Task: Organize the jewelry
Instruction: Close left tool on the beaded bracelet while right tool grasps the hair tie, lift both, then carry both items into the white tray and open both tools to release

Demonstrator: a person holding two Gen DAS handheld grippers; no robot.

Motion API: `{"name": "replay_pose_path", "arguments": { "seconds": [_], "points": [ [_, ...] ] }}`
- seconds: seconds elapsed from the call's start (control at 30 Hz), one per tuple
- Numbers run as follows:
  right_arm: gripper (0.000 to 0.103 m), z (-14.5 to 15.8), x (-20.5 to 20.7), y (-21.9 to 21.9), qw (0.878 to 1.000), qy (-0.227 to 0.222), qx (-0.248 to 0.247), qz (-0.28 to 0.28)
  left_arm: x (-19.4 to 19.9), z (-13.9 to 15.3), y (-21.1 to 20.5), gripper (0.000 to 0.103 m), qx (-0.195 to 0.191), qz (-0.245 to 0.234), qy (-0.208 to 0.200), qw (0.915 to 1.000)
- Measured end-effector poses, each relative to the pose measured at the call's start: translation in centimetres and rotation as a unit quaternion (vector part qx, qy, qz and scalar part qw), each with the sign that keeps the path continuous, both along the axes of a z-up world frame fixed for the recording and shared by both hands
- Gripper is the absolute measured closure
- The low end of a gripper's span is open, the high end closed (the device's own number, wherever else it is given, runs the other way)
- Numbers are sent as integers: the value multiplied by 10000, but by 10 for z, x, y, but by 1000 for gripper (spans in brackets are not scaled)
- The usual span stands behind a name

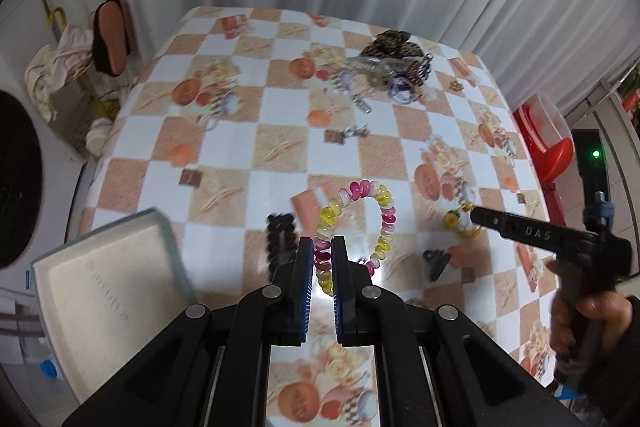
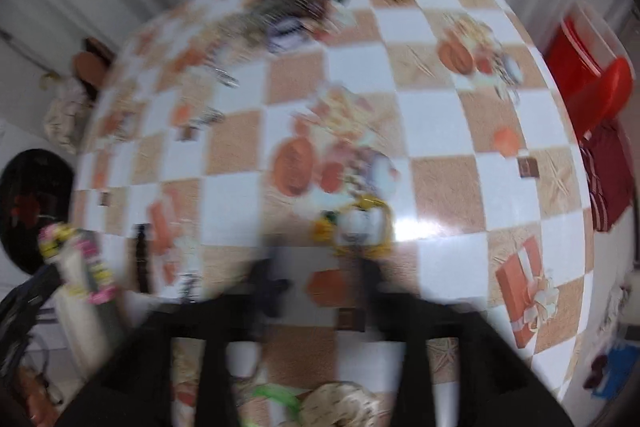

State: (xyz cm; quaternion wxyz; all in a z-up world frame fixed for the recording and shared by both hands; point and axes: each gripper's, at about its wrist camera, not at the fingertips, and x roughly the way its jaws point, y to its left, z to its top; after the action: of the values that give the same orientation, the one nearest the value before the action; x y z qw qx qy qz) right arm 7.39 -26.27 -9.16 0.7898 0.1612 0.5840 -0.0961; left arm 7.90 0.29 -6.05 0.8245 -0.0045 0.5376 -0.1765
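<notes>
My left gripper (image 1: pixel 322 247) is shut on a pink, yellow and white spiral hair tie (image 1: pixel 354 223) and holds it above the checked table (image 1: pixel 280 107). The tie also shows, blurred, at the left of the right wrist view (image 2: pixel 76 259). A white open box (image 1: pixel 104 291) is at lower left. My right gripper (image 2: pixel 320 263) is open, its fingers either side of a yellow and white trinket (image 2: pixel 356 227); the same trinket shows in the left wrist view (image 1: pixel 460 221), at the right gripper's tip (image 1: pixel 480 215).
A pile of hair clips, ties and keyrings (image 1: pixel 392 67) lies at the far side. A black clip (image 1: pixel 436 261) and a black braided piece (image 1: pixel 280 235) lie near the front. A red bin (image 1: pixel 548 139) stands past the right edge.
</notes>
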Motion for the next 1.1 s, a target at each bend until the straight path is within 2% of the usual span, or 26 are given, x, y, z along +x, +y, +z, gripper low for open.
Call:
{"name": "replay_pose_path", "arguments": {
  "seconds": [0.03,0.13,0.2,0.3,0.33,0.43,0.47,0.53,0.77,1.1],
  "points": [
    [16,-5,0,-2,10000,-69,-61,5,-1,-3,3,89,27,14,23,10000],
    [16,-18,4,1,9993,-45,-312,186,-4,-12,7,89,93,49,119,9999],
    [18,-29,10,4,9989,19,-411,220,-5,-16,8,89,122,57,150,9998],
    [27,-46,20,4,9981,196,-559,179,-8,-17,7,89,143,37,131,9998],
    [35,-55,22,3,9974,346,-615,140,-9,-17,6,89,151,26,119,9998],
    [59,-55,19,8,9956,270,-874,220,-10,-17,4,89,155,-5,102,9998],
    [79,-53,18,9,9957,239,-860,253,-10,-18,3,89,148,-8,115,9998],
    [90,-52,17,6,9963,240,-793,238,-10,-20,2,89,132,4,139,9998],
    [90,-36,4,-7,9993,-92,-361,93,-13,-22,1,89,99,26,169,9998],
    [90,7,-3,8,9988,-443,52,226,-13,-14,20,89,10,320,99,9994]
  ]
}}
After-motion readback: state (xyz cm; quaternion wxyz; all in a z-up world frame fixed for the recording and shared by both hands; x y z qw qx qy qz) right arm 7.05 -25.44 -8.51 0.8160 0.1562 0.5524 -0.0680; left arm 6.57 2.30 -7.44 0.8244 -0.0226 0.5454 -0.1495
